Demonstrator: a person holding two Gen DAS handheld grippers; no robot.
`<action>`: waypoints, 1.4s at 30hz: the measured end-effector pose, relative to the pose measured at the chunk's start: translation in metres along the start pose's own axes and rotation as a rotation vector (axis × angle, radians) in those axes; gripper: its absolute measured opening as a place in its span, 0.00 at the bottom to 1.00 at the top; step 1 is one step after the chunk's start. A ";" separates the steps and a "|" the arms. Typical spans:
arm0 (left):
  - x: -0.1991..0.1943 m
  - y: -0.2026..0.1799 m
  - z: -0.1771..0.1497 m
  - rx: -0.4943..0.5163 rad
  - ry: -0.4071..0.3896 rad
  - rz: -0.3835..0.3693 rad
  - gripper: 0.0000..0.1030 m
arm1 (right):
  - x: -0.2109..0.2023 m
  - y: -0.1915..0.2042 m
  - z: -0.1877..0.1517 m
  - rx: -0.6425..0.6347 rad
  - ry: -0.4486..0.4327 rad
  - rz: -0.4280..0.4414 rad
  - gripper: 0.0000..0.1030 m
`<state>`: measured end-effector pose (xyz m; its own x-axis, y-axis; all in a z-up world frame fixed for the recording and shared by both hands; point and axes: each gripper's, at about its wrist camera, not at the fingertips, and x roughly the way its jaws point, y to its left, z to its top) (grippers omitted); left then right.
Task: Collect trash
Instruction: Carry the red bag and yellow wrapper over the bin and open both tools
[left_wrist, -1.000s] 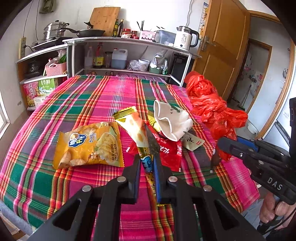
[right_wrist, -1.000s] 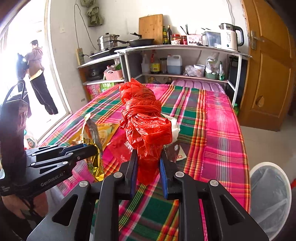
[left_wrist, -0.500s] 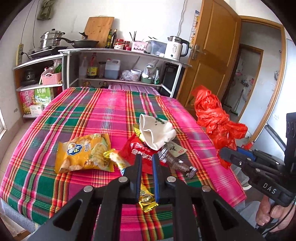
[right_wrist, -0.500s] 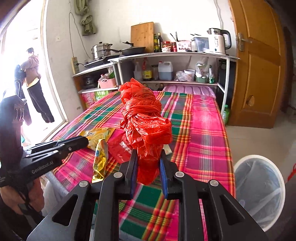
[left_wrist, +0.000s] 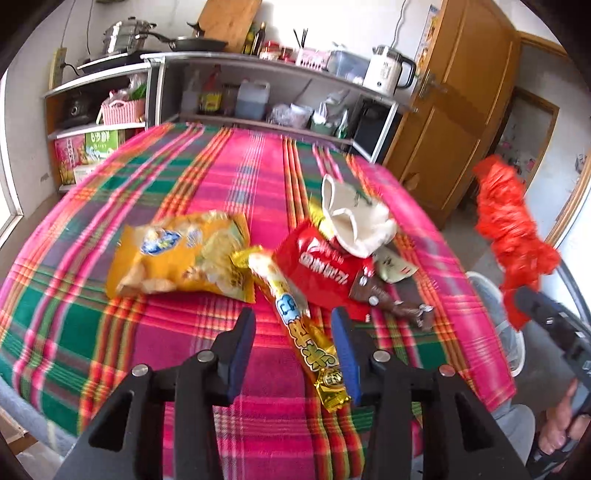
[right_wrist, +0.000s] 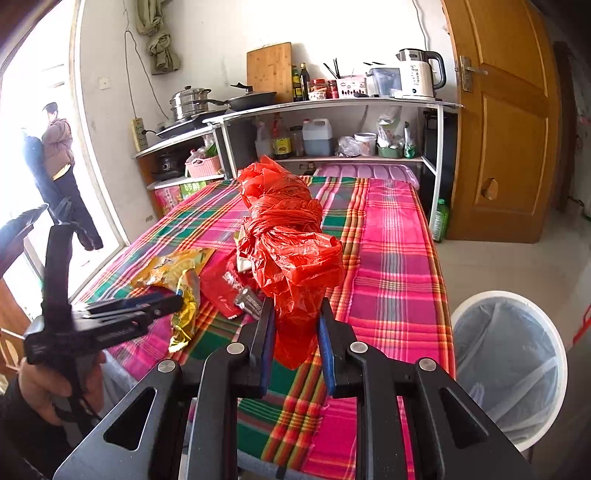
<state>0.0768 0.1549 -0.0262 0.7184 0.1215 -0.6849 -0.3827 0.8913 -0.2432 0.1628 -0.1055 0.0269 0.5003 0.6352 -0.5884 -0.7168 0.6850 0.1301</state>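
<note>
My left gripper (left_wrist: 292, 332) hangs over the near edge of the plaid table (left_wrist: 229, 192). Its jaws are opening, and a long yellow snack wrapper (left_wrist: 295, 314) lies loose on the cloth between them, close to the right finger. Behind it lie a yellow chip bag (left_wrist: 177, 254), a red wrapper (left_wrist: 317, 266), a crumpled white paper cup (left_wrist: 354, 218) and a brown wrapper (left_wrist: 388, 299). My right gripper (right_wrist: 295, 325) is shut on a knotted red plastic bag (right_wrist: 291, 243) and holds it up beside the table's right edge. The left gripper (right_wrist: 173, 301) shows at the left of the right wrist view.
A white bin (right_wrist: 509, 369) with a clear liner stands on the floor to the right of the table. Kitchen shelves (right_wrist: 332, 107) with pots and a kettle (right_wrist: 417, 74) stand behind the table. A wooden door (right_wrist: 509, 129) is at the right. A person (right_wrist: 55, 166) stands in the bright doorway at the left.
The left jaws have opened and let go of the long yellow wrapper, which now lies on the cloth. The right gripper with the red bag has shifted right, away from the table.
</note>
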 end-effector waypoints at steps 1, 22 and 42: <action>0.004 0.000 -0.001 0.002 0.013 0.008 0.43 | 0.000 -0.001 0.000 0.002 0.001 -0.002 0.21; -0.027 -0.045 0.001 0.127 -0.054 -0.057 0.08 | -0.016 -0.010 -0.007 0.036 -0.018 -0.043 0.21; -0.021 -0.146 0.013 0.283 -0.042 -0.282 0.09 | -0.043 -0.070 -0.031 0.159 -0.020 -0.167 0.21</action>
<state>0.1245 0.0278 0.0325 0.7976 -0.1323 -0.5885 0.0035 0.9767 -0.2148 0.1764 -0.1913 0.0185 0.6162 0.5138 -0.5969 -0.5383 0.8280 0.1571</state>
